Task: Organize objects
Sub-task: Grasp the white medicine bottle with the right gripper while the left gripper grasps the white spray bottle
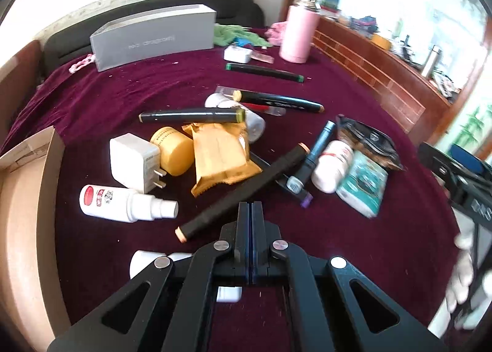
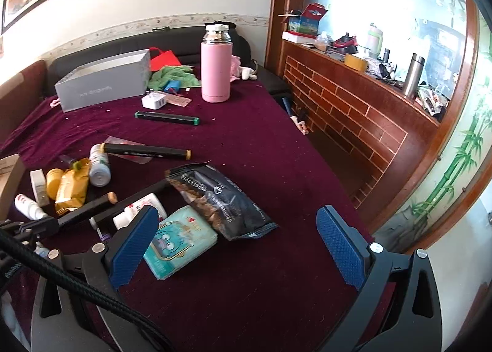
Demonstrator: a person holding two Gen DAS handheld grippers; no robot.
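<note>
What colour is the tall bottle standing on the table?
Pink, with a silver neck; the bottle shows best in the right wrist view.

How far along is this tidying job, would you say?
Barely started, by the look of it. Done: nothing clearly sorted; the spray bottle, charger and yellow packet lie jumbled on the maroon cloth. In hand: nothing; the left hand-held gripper is shut and empty over a black marker, the right hand-held gripper is open over the tissue pack. Left: nearly everything, including the snack bag.
</note>
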